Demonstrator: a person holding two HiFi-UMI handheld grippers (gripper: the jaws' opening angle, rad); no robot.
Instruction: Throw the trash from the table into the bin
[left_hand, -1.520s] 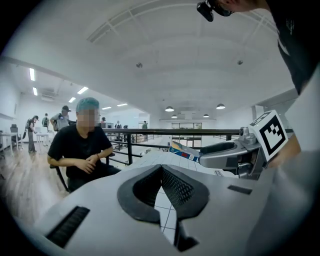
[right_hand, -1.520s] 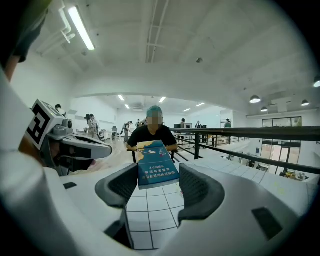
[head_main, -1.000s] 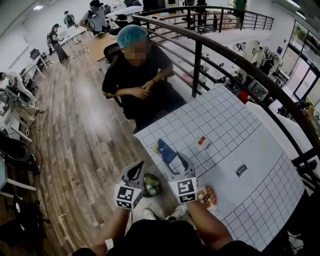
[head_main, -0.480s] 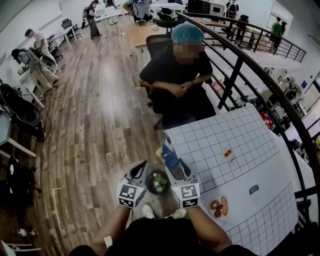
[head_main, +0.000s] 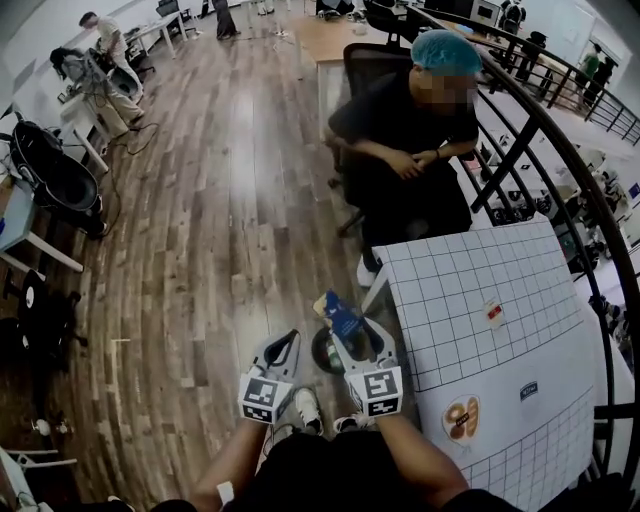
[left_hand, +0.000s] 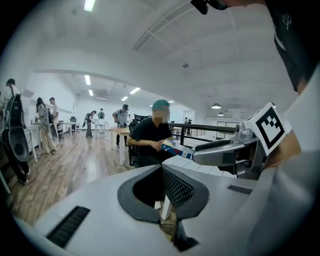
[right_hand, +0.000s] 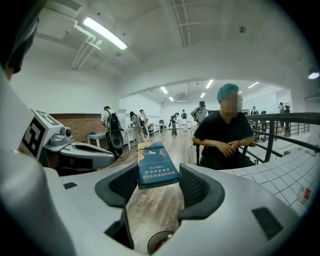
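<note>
Right gripper view: my right gripper (right_hand: 159, 187) clamps the near end of the blue packet (right_hand: 156, 167), jaws wide across its width, and most of it sticks out ahead. The bin (right_hand: 161, 244) sits on the floor below, beside the bench (right_hand: 295, 172). Risk: the packet overhangs the small bin's rim, so releasing here may drop it on the floor. Left gripper (left_hand: 161, 185) clenched, empty.

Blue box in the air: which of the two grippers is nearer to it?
Right. The right gripper holds the blue box between its jaws; the left gripper, shut and empty, is beside it on the left, not touching.
</note>
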